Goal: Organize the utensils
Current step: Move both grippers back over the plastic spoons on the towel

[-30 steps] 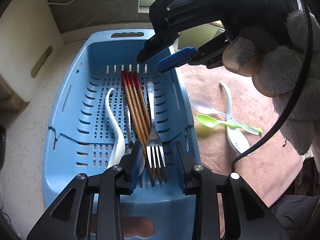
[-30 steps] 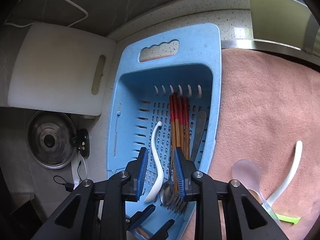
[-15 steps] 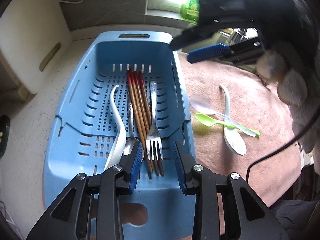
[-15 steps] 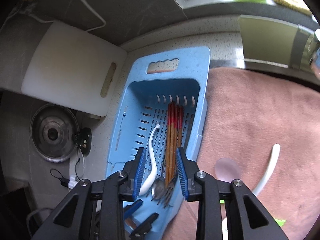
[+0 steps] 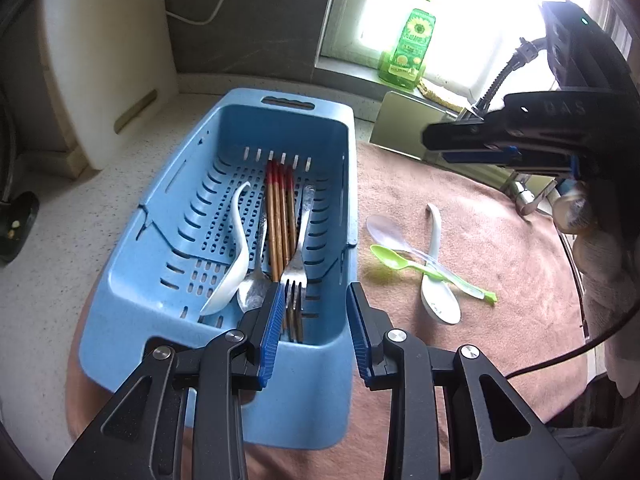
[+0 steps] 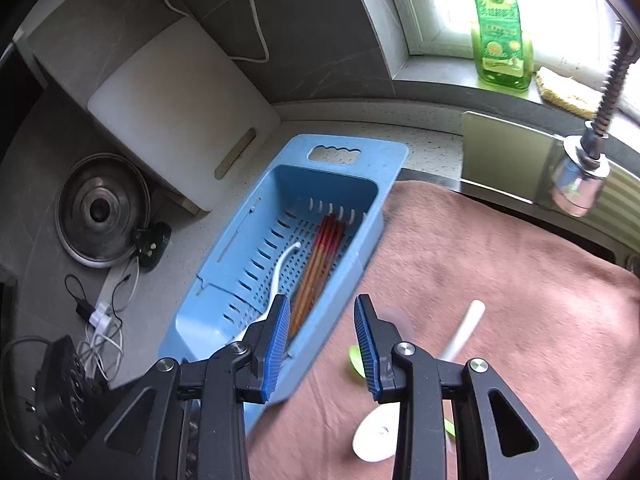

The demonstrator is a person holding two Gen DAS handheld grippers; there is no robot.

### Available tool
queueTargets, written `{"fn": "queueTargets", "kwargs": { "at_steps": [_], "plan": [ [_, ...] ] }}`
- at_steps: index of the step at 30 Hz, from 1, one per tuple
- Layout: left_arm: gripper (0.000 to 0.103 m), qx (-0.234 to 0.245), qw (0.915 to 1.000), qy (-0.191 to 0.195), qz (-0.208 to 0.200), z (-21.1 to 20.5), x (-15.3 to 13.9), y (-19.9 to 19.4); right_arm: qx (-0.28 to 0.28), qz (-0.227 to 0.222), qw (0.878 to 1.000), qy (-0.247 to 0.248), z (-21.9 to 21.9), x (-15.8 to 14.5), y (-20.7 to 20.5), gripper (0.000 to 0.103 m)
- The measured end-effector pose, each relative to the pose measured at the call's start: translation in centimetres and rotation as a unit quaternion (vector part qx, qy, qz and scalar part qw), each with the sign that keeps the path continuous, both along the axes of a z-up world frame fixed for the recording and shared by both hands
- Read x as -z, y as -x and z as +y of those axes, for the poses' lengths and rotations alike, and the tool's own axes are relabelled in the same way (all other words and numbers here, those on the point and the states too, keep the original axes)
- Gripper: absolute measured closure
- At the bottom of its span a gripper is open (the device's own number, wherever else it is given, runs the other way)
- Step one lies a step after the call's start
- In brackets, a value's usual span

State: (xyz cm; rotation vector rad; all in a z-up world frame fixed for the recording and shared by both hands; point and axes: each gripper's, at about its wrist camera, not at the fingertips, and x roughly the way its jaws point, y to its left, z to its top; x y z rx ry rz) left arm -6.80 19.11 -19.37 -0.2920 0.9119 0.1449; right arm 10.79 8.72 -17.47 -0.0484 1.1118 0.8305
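A blue slotted basket [image 5: 168,216] [image 6: 240,248] holds a white spoon [image 5: 236,248], a metal spoon [image 5: 254,292], red-tipped chopsticks [image 5: 280,216] [image 6: 320,264] and a fork [image 5: 298,252]. On the brown towel [image 5: 480,240] lie a clear spoon [image 5: 384,228], a green spoon [image 5: 390,258] and a white spoon [image 5: 436,276] [image 6: 464,330]. My left gripper [image 5: 314,312] is open and empty above the basket's near end. My right gripper [image 6: 322,344] is open and empty, high over the towel by the basket's edge.
A white cutting board [image 6: 180,108] leans at the back left beside a pan lid [image 6: 100,216] and cables [image 6: 100,316]. A green soap bottle [image 6: 500,28] stands on the sill. A faucet head [image 6: 580,184] hangs at the right.
Both grippers have pulled up and back from the basket. The right gripper has swung right over the towel and its jaws have opened wider. The utensils have not moved.
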Motion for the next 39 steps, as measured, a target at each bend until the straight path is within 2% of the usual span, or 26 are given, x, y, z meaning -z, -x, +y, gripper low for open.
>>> {"fn": "queueTargets", "kwargs": {
  "at_steps": [9,18,23,32,36,39],
  "plan": [
    [0.073,-0.019,0.9998,-0.011,0.0,-1.2,-0.4,0.9,0.006,-0.067,0.997,0.031,-4.1,-1.3,1.9,0.073],
    [0.073,-0.005,0.9991,-0.042,-0.001,-3.3,-1.7,1.0,0.031,-0.076,0.996,0.031,-8.7,-1.8,3.0,0.073],
    [0.073,0.02,0.9984,-0.054,-0.002,-5.0,-2.4,0.1,0.043,-0.067,0.996,0.027,-11.5,-1.7,3.2,0.073],
    [0.073,0.065,0.9958,-0.064,-0.007,-7.3,-3.2,-1.9,0.102,-0.03,0.994,0.033,-16.7,-0.1,2.8,0.073],
    [0.072,0.078,0.9951,-0.06,-0.001,-7.7,-3.0,-2.7,0.137,-0.014,0.99,0.016,-19.1,0.5,2.7,0.073],
    [0.063,0.078,0.9956,-0.053,0.001,-7.0,-2.9,-2.8,0.161,-0.01,0.987,0.01,-20.5,0.6,2.4,0.073]
  ]
}}
